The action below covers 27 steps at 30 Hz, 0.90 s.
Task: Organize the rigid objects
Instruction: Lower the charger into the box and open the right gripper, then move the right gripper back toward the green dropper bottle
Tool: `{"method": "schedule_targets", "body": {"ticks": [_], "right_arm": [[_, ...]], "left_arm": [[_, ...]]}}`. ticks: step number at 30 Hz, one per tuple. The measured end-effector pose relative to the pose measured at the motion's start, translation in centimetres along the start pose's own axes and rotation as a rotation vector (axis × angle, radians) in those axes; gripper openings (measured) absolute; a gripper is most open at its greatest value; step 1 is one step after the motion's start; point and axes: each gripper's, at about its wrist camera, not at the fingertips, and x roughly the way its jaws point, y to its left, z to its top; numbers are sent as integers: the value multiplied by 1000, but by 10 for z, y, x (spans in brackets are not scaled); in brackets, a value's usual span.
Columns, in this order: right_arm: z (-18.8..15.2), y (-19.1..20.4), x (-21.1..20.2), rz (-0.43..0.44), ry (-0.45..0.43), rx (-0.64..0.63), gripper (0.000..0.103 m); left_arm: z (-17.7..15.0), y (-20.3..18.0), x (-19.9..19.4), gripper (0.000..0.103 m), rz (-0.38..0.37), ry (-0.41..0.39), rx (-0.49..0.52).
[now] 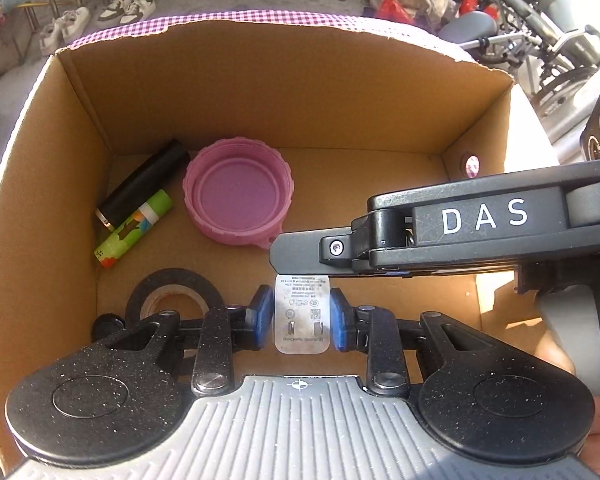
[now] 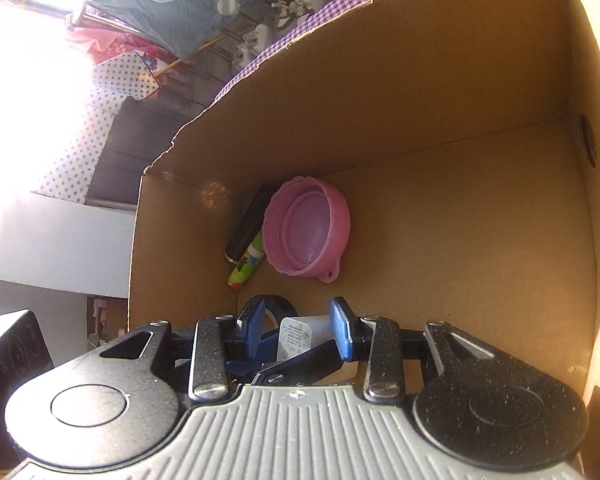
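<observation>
Cardboard box (image 1: 260, 92) floor's right half bare; left gripper (image 1: 301, 316) pinches charger (image 1: 303, 300), right gripper (image 2: 296, 316) loosely straddles it.

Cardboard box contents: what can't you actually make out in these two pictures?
- Black tape roll: lower half hidden by the left gripper, left wrist view.
- White charger plug: print too small to read in either view; whether the left gripper's jaws press on it is unclear.
- Green patterned tube and black cylinder: partly behind the pink ribbed plastic lid, right wrist view.
</observation>
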Motion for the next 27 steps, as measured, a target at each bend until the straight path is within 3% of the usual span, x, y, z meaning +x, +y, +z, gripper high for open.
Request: {"method": "schedule_targets", "body": {"ticks": [3, 5, 8, 12, 16, 22, 27], "right_arm": [[-8, 0, -23, 31, -70, -16, 39], [-16, 0, -45, 69, -127, -23, 39], [-36, 1, -85, 121, -215, -40, 39], [-73, -2, -137, 188, -328, -49, 40], [-122, -10, -179, 265, -436, -47, 42], [-197, -26, -188, 289, -524, -17, 44], [-236, -38, -172, 232, -544, 23, 45]], "left_arm": [[-6, -4, -16, 39, 2, -47, 32], [-12, -6, -32, 56, 4, -89, 46], [-21, -9, -58, 66, -7, -152, 49], [-44, -10, -93, 69, -47, -233, 40], [-57, -22, -106, 80, -89, -307, 41], [-95, -31, -104, 86, -101, -376, 47], [-131, -50, -105, 88, -82, -427, 137]]}}
